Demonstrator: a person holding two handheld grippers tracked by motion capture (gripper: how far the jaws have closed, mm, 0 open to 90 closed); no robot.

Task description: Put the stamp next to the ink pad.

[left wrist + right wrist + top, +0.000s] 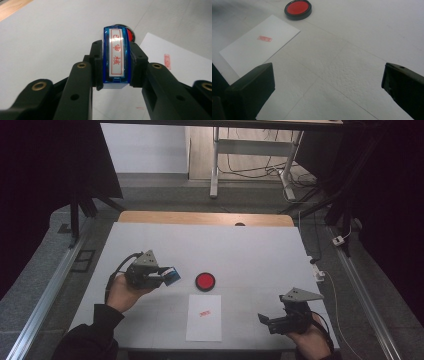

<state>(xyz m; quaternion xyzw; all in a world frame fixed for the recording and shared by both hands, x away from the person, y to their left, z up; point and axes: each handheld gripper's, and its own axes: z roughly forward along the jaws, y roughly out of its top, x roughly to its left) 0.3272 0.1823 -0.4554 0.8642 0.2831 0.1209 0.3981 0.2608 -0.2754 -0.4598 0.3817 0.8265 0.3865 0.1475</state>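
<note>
The left gripper [162, 276] is clamped on a blue stamp [116, 57], its long axis running along the 2 jaws, just left of the red ink pad [205, 281]. The stamped paper [204, 317] lies nearer the person. The right gripper [329, 82], jaws wide apart, holds nothing.

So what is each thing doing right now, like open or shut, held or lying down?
Left gripper: shut on the blue stamp.
Blue stamp: clamped between the jaws, off the table, label facing the camera.
Right gripper: open, holding nothing.
Red ink pad: uncovered, lying on the table.
White paper: lying flat, with one red stamp mark on it.
</note>
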